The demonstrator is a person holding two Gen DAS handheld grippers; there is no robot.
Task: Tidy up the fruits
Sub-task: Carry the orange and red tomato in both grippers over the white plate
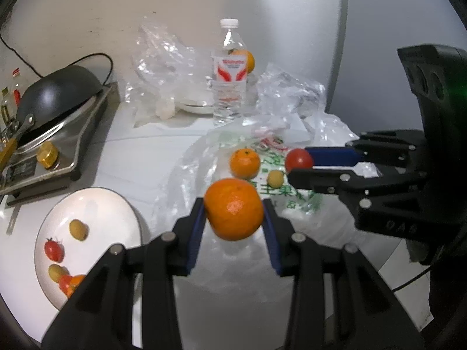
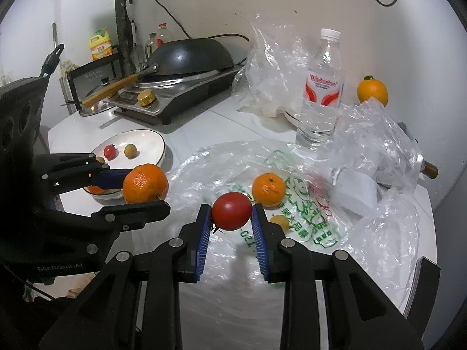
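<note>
left gripper [image 1: 234,214]: closed on the big orange [image 1: 233,208], blue fingers [image 1: 196,229] pressed to both flanks, fruit lifted off the plastic.
right gripper [image 2: 232,214]: clamped on the red tomato [image 2: 231,210], stem pointing down, held above the printed bag [image 2: 303,224].
step in hand: looks like both loads are bound for the white plate [image 1: 96,204], which sits to the left on the bench [image 1: 140,163].
plate contents: 2 small tomatoes, 2 yellow-green fruits and a bit of orange near its front edge; bare space at the back.
how to do it well: send the left one in first, since it is nearer the plate. lower the orange to the bare patch before easing the fingers apart, or it may roll into the small fruit.
tomato: soft skin, so keep the squeeze light and set it down, no dropping.
crossing risk: the 2 tools are near each other, so go 1 at a time.
left on the bag: 1 smaller orange [image 2: 268,189] and 1 small yellow fruit [image 2: 280,222], just beside each other.
further back: a water bottle [image 2: 322,87], crumpled clear bags, and 1 more orange [image 2: 372,91] behind them.
far left: a dark wok [image 2: 189,55] on the stove.
</note>
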